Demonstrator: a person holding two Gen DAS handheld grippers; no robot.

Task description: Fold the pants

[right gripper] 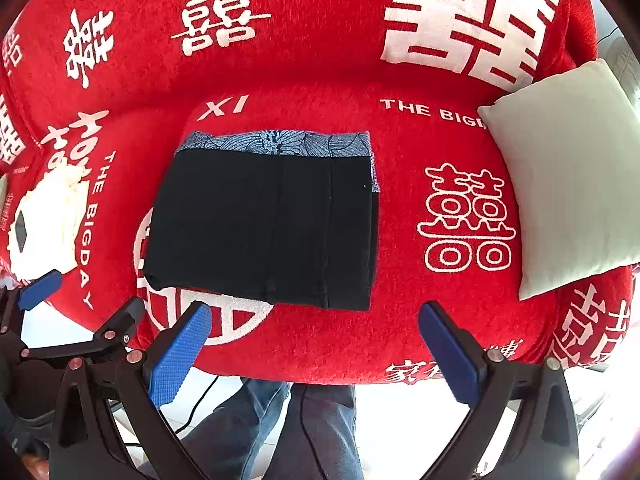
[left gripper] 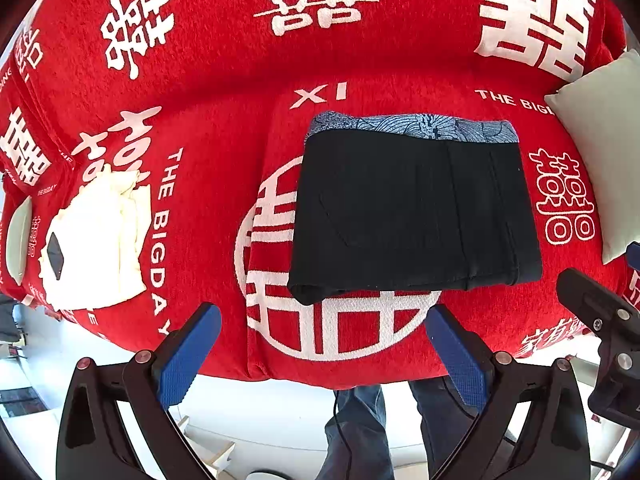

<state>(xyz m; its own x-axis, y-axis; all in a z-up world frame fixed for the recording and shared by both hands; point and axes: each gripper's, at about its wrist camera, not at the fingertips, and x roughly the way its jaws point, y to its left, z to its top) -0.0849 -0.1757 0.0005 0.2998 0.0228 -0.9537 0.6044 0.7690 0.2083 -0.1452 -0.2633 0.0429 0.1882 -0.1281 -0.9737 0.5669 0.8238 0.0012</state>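
We look down on a red sofa cover (left gripper: 208, 128) printed with white Chinese double-happiness characters and the words "THE BIGDAY". In the middle of the seat lie the black pants (left gripper: 412, 216), folded into a compact rectangle. A blue patterned band (left gripper: 412, 130) runs along their far edge, and the near edge shows stacked layers of cloth. The pants rest flat on a large white circular emblem (left gripper: 332, 320) printed on the cover.

Our left gripper (left gripper: 324, 348) hovers near the front edge of the seat with its 2 blue-padded fingers spread wide, gripping nothing and not touching the pants. Our right gripper (right gripper: 316, 346) hovers just beside it, its fingers equally wide apart and empty. Each gripper shows at the edge of the other's view.

To the left of the pants, well apart, lies a folded cream garment (left gripper: 96, 240) with a small dark diamond-shaped patch. To the right, a pale cushion (right gripper: 576, 176) leans at the sofa's corner. Below the seat edge we see 2 legs in blue jeans (right gripper: 280, 432) standing on a light floor.
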